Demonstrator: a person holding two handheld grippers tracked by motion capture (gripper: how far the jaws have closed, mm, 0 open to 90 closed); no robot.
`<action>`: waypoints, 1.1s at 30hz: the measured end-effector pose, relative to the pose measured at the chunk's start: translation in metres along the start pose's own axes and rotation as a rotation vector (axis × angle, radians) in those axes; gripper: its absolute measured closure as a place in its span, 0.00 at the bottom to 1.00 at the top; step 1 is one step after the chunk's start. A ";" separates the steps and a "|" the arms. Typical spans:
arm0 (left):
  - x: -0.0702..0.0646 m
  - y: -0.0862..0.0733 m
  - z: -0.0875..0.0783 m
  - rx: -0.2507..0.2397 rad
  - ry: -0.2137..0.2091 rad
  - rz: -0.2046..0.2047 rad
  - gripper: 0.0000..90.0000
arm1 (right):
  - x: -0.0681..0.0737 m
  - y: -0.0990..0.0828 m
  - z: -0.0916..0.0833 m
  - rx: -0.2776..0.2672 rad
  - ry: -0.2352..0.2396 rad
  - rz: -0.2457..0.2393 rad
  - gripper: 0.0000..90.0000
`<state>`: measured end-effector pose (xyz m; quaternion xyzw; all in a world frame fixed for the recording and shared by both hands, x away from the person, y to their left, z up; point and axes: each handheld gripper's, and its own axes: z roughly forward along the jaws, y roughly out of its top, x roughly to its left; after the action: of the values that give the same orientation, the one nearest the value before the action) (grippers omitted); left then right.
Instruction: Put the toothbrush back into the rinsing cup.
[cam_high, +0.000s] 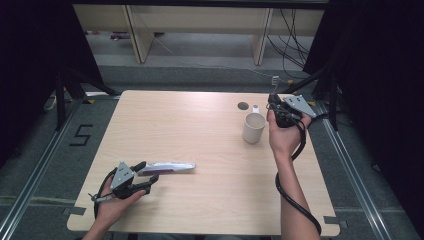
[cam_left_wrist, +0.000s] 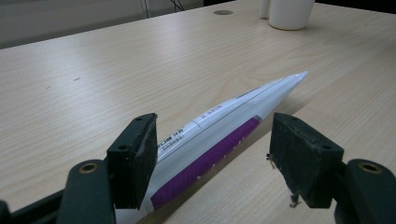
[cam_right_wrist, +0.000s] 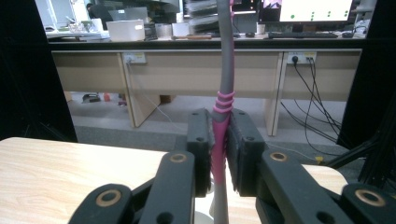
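— Pale wood grain covers the worktop (cam_high: 200, 130), and what lies on it?

— A white tube with a purple stripe (cam_high: 167, 167) lies flat near the front left corner, its flat crimped end pointing toward the middle of the worktop. A cream cup (cam_high: 253, 127) stands upright toward the far right, with a small white cap (cam_high: 256, 108) just behind it and a dark round hole (cam_high: 243, 105) in the surface close by.

— Where is the left hand-held gripper (cam_high: 146, 176)?

— Low over the worktop at the tube's near end. In the left gripper view the left hand-held gripper (cam_left_wrist: 212, 156) has its jaws spread wide, one on each side of the tube (cam_left_wrist: 224, 135). The left pad sits right against the tube's side; the right pad stands clear of it. Nothing is clamped.

— And the right one?

— The right hand-held gripper (cam_high: 277, 107) is raised beside the cup, just to its right, held up in the person's right hand (cam_high: 282, 137). In the right gripper view the right hand-held gripper (cam_right_wrist: 220, 154) has its jaws closed tight on a slim upright handle, pink where it is gripped and grey above: a toothbrush (cam_right_wrist: 226, 88), by its look. Its top runs out of the picture.

— Is the handle touching the cup?

— That cannot be told; its lower end is hidden behind the jaws.
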<state>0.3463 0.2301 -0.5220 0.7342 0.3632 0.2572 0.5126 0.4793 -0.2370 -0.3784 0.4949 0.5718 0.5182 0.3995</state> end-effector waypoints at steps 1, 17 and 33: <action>0.000 0.000 0.000 0.000 0.000 0.001 0.36 | 0.000 0.001 0.001 0.002 0.005 -0.006 0.89; 0.000 0.000 0.000 0.002 -0.001 0.002 0.36 | -0.005 0.006 0.015 -0.006 -0.007 0.012 0.89; 0.000 0.000 0.000 0.001 0.000 0.001 0.36 | -0.004 0.009 0.029 -0.006 -0.003 0.015 0.89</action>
<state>0.3463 0.2301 -0.5220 0.7349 0.3628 0.2572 0.5120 0.5093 -0.2359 -0.3740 0.4988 0.5658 0.5223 0.3978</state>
